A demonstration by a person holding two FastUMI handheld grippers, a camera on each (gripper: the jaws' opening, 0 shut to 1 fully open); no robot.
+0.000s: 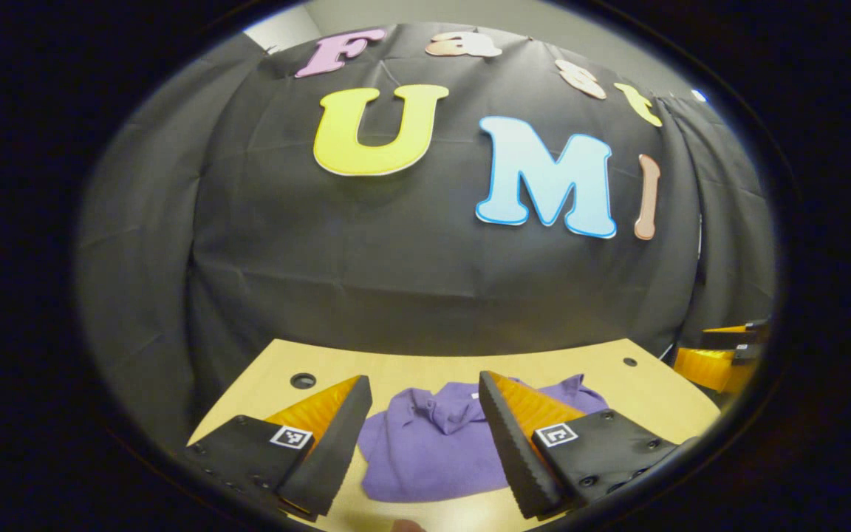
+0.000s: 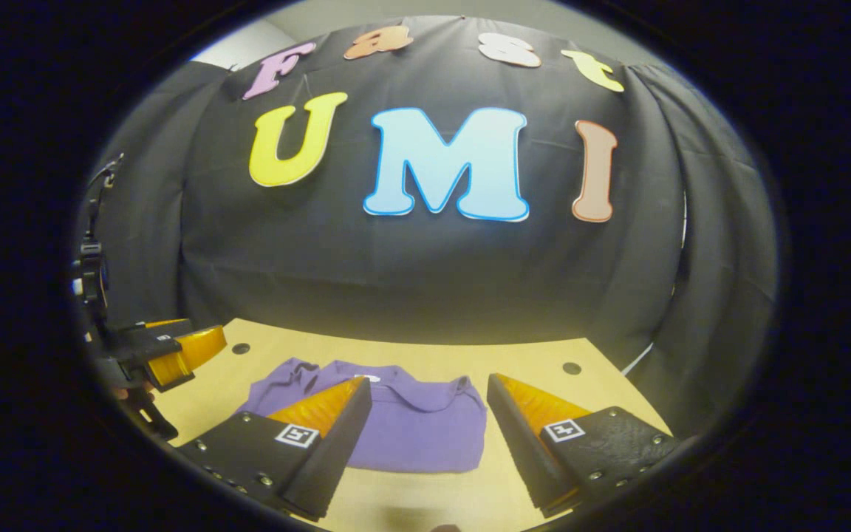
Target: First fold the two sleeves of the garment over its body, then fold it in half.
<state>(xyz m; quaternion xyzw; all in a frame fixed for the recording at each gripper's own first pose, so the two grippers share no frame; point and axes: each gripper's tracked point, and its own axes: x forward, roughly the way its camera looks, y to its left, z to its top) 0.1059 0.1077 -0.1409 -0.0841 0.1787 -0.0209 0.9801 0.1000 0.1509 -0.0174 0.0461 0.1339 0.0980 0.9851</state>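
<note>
The garment (image 2: 411,425) is a purple short-sleeved shirt lying flat on the pale wooden surface (image 2: 514,355), gathered into a compact, roughly rectangular bundle with soft creases. In the right gripper view its near edge runs straight across, its right edge drops in a clean fold, and a rumpled part bunches at its far left end. In the left gripper view the garment (image 1: 425,451) shows its collar at the far middle, with folded cloth heaped around it and a rounded near edge.
</note>
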